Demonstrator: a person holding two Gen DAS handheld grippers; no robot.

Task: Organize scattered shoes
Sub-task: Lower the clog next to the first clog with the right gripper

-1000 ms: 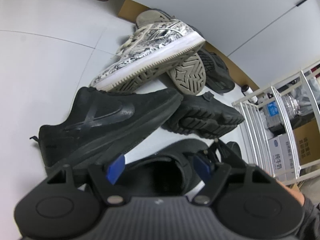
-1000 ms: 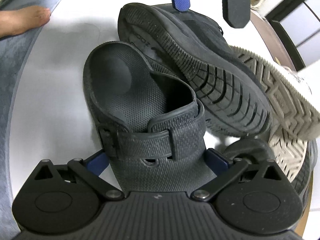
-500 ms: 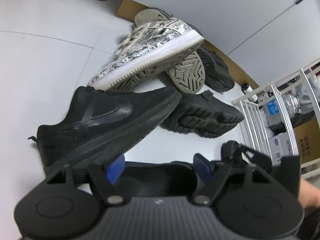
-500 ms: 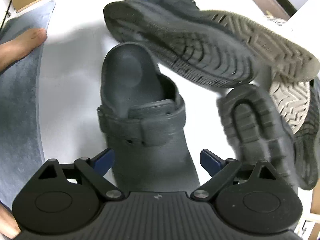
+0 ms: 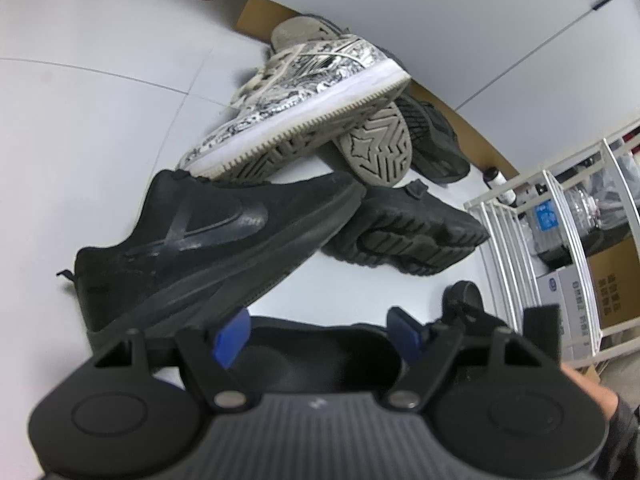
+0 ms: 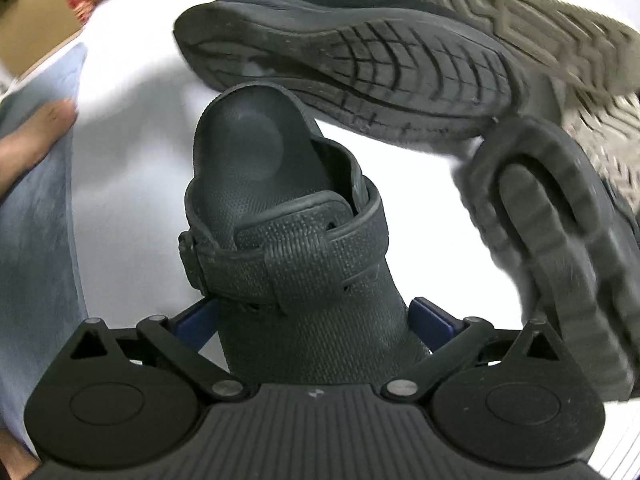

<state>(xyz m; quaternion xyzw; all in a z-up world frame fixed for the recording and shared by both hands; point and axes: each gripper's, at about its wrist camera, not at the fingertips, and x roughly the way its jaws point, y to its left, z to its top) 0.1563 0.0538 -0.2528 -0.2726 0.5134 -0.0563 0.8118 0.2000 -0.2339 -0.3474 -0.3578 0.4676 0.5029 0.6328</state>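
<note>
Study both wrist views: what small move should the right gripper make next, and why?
Probably close the right gripper on the black clog. Its jaws, which have just been opening, stand wide with the clog's front between them, and the blue pads do not seem to press it. The clog lies upright on the white floor, just clear of the black sneaker.

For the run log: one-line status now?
right gripper: jaws just opened wider, straddling black clog | grip: unclear | left gripper: jaws open, empty
</note>
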